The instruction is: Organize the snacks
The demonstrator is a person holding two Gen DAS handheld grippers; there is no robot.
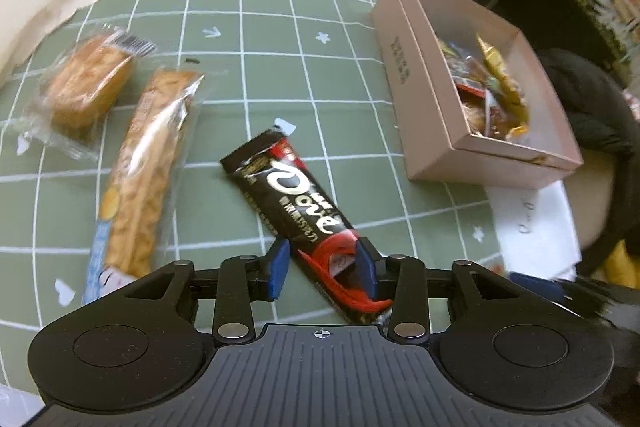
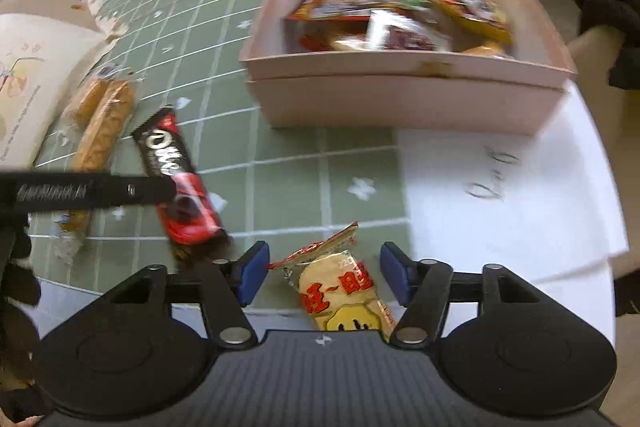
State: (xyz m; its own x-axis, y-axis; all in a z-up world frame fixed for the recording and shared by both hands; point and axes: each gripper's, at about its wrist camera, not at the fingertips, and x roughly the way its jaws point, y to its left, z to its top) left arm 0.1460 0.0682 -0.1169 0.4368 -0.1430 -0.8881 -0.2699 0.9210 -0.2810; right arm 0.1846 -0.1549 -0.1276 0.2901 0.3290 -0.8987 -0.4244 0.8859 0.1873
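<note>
A green grid-patterned tablecloth [image 1: 280,27] is covering the table, and a pale pink box [image 2: 400,99] is sitting on it toward the right, already holding several bright snack packets [image 2: 400,15]. Left of the box, a long wafer pack [image 1: 140,179] and a squarer cake pack [image 1: 84,87] are lying side by side, well apart from it. The left gripper [image 1: 324,267] is straddling the red end of a dark chocolate bar [image 1: 296,195], its blue pads close beside the wrapper though I cannot tell whether they are pressing, while the right gripper [image 2: 324,273] is standing wide around a small rice cracker packet [image 2: 340,287], touching neither side.
</note>
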